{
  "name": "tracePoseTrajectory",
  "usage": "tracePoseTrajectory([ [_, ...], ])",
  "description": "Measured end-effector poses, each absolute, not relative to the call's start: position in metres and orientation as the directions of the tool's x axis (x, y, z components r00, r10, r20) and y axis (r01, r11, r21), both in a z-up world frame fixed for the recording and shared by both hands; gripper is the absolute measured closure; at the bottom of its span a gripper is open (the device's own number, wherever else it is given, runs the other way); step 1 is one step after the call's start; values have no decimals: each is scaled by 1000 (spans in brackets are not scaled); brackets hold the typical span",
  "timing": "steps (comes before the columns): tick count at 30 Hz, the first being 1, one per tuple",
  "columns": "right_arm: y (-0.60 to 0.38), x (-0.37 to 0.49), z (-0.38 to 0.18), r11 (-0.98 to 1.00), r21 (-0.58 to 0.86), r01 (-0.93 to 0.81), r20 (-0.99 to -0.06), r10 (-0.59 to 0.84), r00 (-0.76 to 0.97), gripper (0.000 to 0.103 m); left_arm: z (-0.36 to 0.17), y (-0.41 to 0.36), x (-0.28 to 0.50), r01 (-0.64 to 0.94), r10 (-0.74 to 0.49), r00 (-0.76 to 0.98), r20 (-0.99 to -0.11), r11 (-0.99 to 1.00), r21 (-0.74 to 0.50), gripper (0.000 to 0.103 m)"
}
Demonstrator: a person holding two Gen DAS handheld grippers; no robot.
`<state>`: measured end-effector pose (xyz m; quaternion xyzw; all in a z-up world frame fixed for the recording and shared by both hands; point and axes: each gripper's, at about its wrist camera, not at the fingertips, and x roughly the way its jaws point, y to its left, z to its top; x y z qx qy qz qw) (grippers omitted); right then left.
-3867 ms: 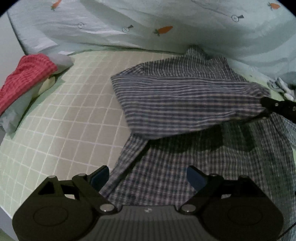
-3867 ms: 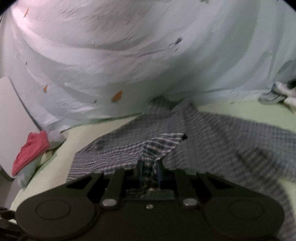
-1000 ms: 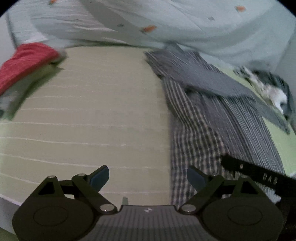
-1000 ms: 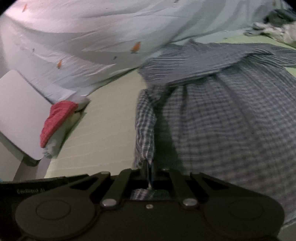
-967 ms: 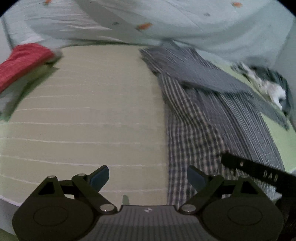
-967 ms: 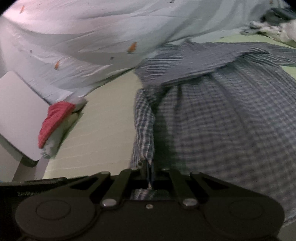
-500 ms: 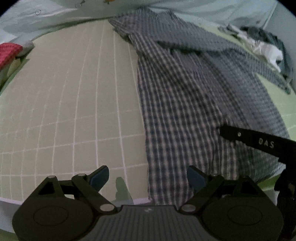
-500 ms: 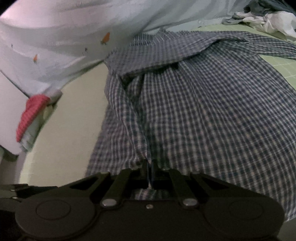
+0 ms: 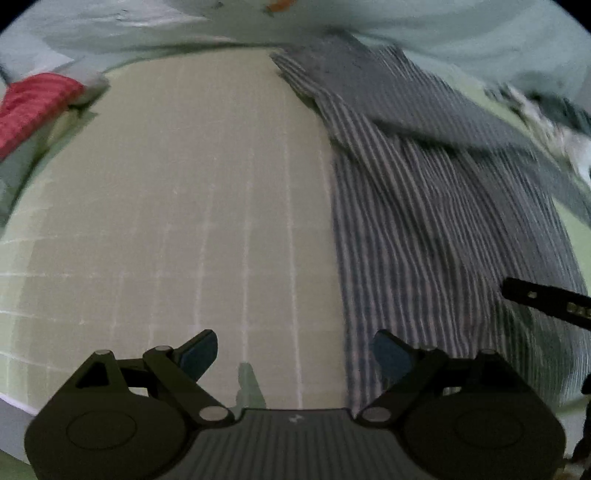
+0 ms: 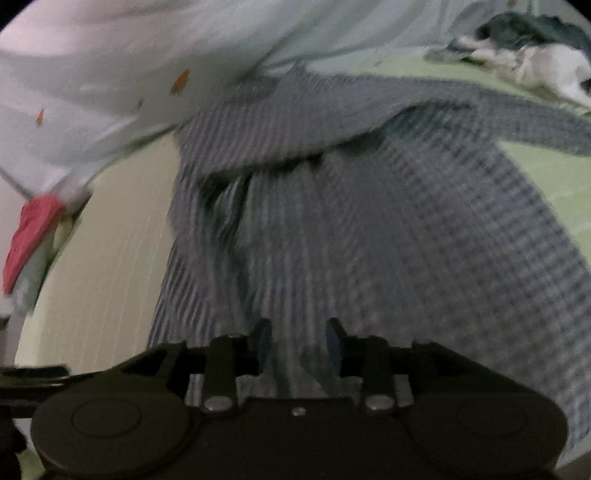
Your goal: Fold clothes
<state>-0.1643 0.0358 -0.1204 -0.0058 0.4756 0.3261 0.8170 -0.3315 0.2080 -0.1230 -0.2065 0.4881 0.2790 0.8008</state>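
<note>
A blue checked shirt (image 9: 436,206) lies spread on the pale green grid-patterned bed sheet (image 9: 184,206), its left side folded over the body. In the right wrist view the same shirt (image 10: 388,236) fills the middle, a sleeve stretching to the right. My left gripper (image 9: 295,354) stands wide open over bare sheet, its right finger at the shirt's left edge. My right gripper (image 10: 298,345) hangs over the shirt's near hem with its jaws opening; loose cloth still lies between them, the pads apart from it. The right gripper's finger (image 9: 546,302) shows at the left wrist view's right edge.
A red folded garment (image 9: 33,107) sits on a stack at the far left, also the red garment (image 10: 29,236) in the right wrist view. A light blue quilt with carrot prints (image 9: 406,29) is bunched along the back. More crumpled clothes (image 10: 528,55) lie at the far right.
My right gripper's jaws have parted and let go of the shirt's edge, which has dropped flat. Both views have shifted and are blurred by movement.
</note>
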Motion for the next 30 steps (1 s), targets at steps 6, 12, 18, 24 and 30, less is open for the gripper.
tracePoseTrajectory([
  [6,29,-110,-115,826,305,-474,-757,512,405,69,-111,242,-310,-731,283,392,-875,674,-110,11],
  [12,20,-42,-114,859,312,-406,-739,488,464,63,-101,286,-270,-784,320,428,-845,597,-171,11],
  [18,5,55,-117,896,330,-297,-710,443,547,56,-93,340,-207,-804,370,464,-804,557,-208,11],
  [24,15,143,-126,941,238,-240,-723,337,604,43,-97,400,-150,-830,392,463,-795,506,-234,11],
  [30,29,179,-153,936,206,-286,-767,335,547,38,-118,445,-106,-828,366,469,-804,499,-256,11],
])
